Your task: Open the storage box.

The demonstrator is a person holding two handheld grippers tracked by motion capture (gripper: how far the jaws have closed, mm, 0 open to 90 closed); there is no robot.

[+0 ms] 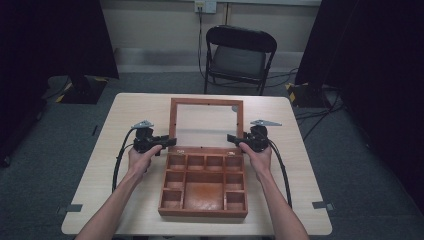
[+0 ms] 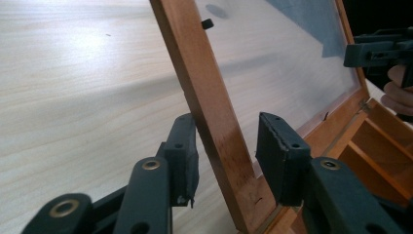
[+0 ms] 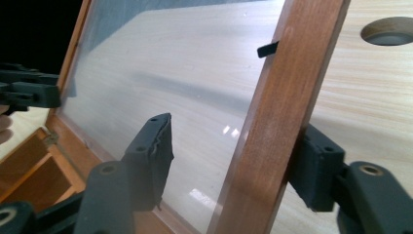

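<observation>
**Wooden box lid straddled by both grippers, jaws apart**

The wooden box [image 1: 203, 185] lies open on the table [image 1: 100, 165], its glass-paned lid [image 1: 206, 122] raised behind the compartmented tray.

In the left gripper view, the left gripper [image 2: 226, 156] has its two black jaws spread wide on either side of the lid's wooden side rail [image 2: 209, 122]. One jaw sits at the outer face of the rail; the other stands off from the inner face, in front of the glass, with a clear gap. The jaws are not clamped on the wood.

In the right gripper view, the right gripper [image 3: 238, 156] straddles the lid's opposite rail [image 3: 272, 131] the same way. The outer jaw is partly hidden behind the wood; whether it touches cannot be told. The inner jaw stands well clear over the glass pane [image 3: 195, 97].

From the high view, the left gripper [image 1: 167, 142] is at the lid's left edge and the right gripper [image 1: 235, 139] at its right edge, both just above the hinge line. A hand [image 1: 142, 159] holds each gripper, forearms flanking the tray. Beyond the lid, past the far edge of the table, stands a black folding chair [image 1: 239, 55].
</observation>
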